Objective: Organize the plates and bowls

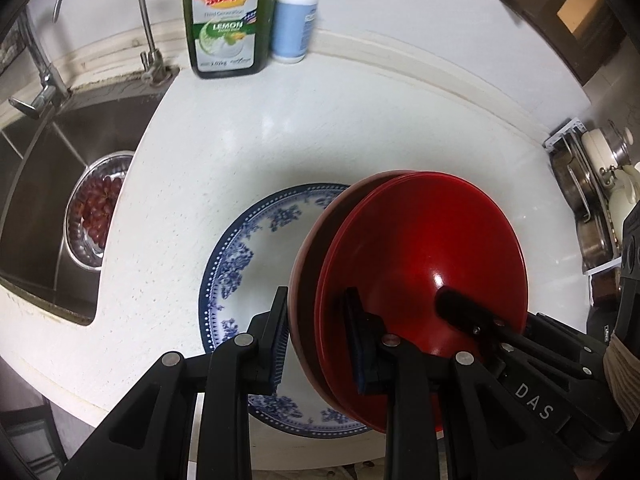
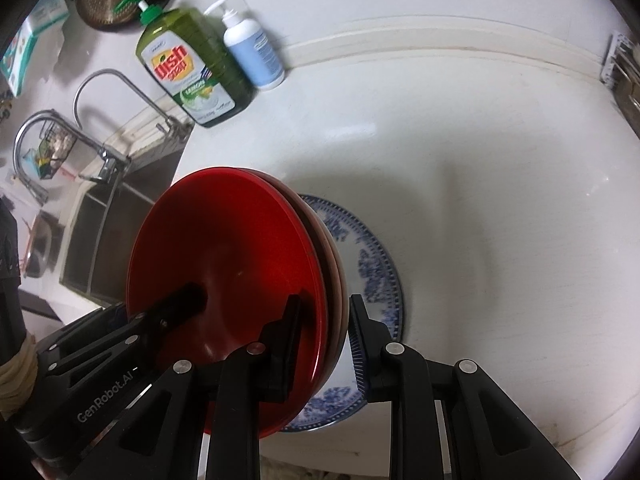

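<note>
Jaws: both grippers straddle the rims of the stacked red bowls (image 1: 424,256); whether the pads press the rims cannot be told.
Left gripper (image 1: 318,342): one finger outside the pinkish outer bowl, the other inside the red one.
Right gripper (image 2: 325,350): same straddle, from the opposite side.
Red bowls: nested, tilted on edge, above the blue-patterned plate (image 1: 244,256).
Plate: flat on the white counter (image 1: 320,128).
Background: dish soap bottle (image 1: 226,20), white pump bottle (image 1: 294,20), sink (image 1: 52,184) with a colander of grapes (image 1: 96,208).
</note>
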`<state>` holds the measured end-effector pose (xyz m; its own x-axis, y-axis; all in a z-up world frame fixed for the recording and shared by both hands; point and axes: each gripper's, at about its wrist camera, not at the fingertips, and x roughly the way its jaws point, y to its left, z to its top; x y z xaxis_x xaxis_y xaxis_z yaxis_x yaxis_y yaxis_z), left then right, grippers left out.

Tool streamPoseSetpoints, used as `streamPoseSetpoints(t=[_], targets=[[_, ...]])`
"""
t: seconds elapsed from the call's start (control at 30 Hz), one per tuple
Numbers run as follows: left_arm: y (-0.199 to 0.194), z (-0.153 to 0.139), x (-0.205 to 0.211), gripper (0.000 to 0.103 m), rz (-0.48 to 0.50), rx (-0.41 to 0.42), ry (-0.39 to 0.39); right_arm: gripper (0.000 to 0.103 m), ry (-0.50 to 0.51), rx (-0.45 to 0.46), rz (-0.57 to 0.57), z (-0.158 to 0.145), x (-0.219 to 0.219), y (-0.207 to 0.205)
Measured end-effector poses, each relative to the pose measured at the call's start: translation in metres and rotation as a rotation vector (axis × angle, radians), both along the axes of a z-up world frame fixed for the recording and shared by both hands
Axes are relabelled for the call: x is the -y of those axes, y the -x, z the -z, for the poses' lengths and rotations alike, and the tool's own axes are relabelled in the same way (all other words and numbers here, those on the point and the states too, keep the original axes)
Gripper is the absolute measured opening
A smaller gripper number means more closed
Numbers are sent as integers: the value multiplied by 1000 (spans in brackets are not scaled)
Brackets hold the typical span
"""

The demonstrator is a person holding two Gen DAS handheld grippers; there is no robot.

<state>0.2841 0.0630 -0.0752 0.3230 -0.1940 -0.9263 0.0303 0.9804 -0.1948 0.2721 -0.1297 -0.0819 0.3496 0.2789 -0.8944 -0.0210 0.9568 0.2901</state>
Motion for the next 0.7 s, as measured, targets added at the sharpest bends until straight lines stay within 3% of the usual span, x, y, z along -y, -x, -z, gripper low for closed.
streamPoseSetpoints(t=[0.7], targets=[[-16,33,-10,26,-1,-88,-7,25,5,-125,-2,39,-18,-16]])
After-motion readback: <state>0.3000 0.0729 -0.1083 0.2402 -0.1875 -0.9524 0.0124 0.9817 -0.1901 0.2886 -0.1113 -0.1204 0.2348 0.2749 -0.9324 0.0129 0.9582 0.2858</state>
